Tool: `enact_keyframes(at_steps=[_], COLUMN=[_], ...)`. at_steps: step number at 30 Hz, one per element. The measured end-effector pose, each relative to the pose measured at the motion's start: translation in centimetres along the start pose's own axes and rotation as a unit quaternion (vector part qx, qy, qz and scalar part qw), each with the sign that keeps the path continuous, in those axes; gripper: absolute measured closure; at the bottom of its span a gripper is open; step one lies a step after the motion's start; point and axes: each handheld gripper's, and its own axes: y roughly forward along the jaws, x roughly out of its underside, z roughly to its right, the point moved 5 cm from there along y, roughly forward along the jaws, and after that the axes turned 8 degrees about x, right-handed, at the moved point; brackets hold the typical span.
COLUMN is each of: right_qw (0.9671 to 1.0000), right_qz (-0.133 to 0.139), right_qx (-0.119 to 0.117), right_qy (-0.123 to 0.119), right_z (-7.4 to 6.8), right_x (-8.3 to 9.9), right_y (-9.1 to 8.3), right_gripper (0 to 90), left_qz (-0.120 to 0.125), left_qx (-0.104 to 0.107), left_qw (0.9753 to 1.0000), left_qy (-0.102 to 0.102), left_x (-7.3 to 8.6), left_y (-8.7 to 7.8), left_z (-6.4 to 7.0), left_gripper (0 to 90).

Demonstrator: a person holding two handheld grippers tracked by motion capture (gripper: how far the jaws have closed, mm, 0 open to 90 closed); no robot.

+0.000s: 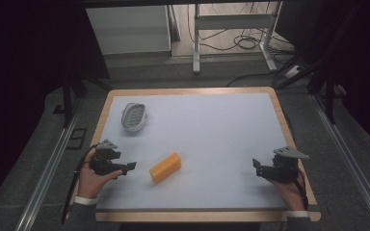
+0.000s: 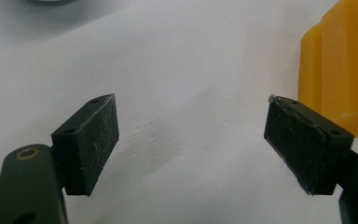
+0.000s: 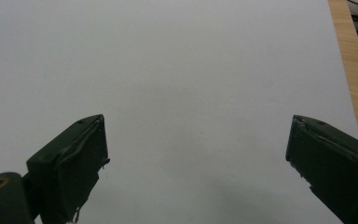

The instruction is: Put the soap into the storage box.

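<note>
A matt, waxy-looking yellow block is seen on a smooth pale sheet edged in light wood; matt black, scuffed pads are shown on the left gripper; a ribbed, shiny dish is glimpsed.

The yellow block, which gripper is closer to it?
Left. The left gripper sits just beside the yellow block, open and not touching it; the right gripper is far across the table.
</note>
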Motion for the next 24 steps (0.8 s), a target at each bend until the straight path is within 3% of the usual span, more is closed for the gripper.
enact_keyframes(at_steps=[4,7,24], right_qw=[1.0,1.0,0.9999], right_qz=[-0.001,-0.005,-0.008], right_qx=[-0.002,-0.002,0.005], right_qy=[0.007,0.007,0.005], right_z=[0.4,0.5,0.5], right_x=[0.2,0.3,0.4], right_y=[0.0,0.1,0.0], right_gripper=[6.2,6.2,6.2], left_qz=[-0.008,-0.007,-0.009], left_qx=[-0.006,-0.007,0.015], left_qw=[1.0,0.9999,0.9987], left_qy=[0.001,0.012,0.049], left_x=[-0.3,-1.0,-4.1], left_y=[-0.5,-1.0,-2.5], left_z=[0.0,0.3,2.2], left_gripper=[17.8,17.2,17.3])
